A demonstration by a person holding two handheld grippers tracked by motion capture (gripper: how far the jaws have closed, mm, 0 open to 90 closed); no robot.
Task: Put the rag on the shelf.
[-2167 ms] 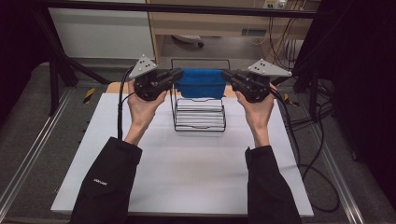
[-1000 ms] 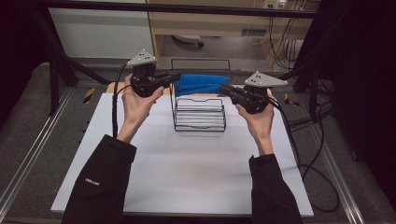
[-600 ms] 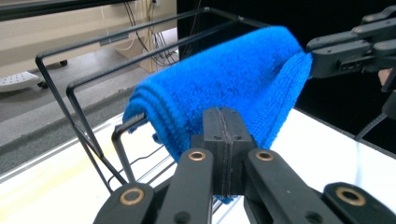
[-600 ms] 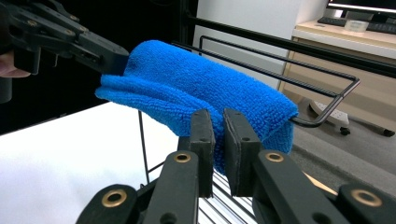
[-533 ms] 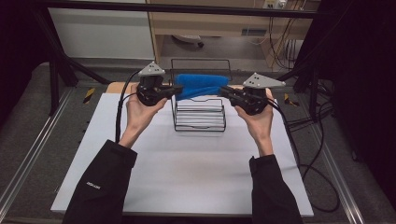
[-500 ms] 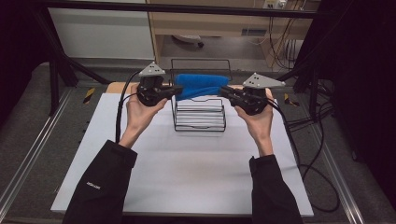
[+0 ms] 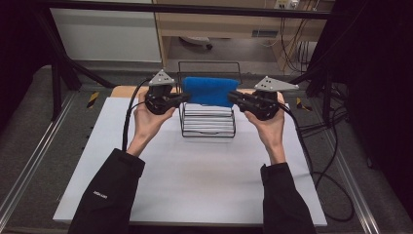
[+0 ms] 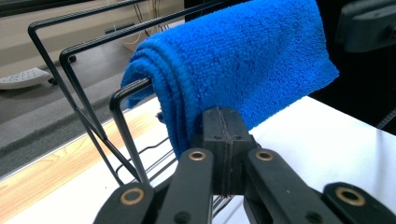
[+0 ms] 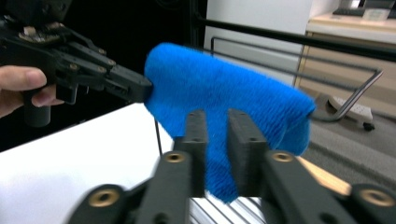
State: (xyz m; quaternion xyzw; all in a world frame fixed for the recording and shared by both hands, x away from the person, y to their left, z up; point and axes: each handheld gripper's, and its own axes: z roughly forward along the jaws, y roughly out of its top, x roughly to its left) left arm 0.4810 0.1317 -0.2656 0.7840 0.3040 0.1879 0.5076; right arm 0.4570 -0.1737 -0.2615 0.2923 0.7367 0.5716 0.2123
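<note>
A person sat at a white table (image 7: 195,180) with two hands and two grippers, one in each. One black wire rack (image 7: 208,119) stood at the far middle of the table, and one folded blue cloth (image 7: 210,90) hung over its top bar. The left gripper (image 7: 181,97) met the cloth's left end. In the left gripper view its jaws were pressed flat together with no gap, just below the cloth's (image 8: 233,60) folded edge; whether any cloth was pinched could not be told. The right gripper (image 7: 234,97) was at the cloth's right end. In the right gripper view its jaws stood a narrow slit apart, having just closed a little, with the cloth's (image 9: 224,98) lower edge showing in the slit. Two dark sleeves came in from the near side. Inside the rack lay pale flat bars, too blurred to count.
</note>
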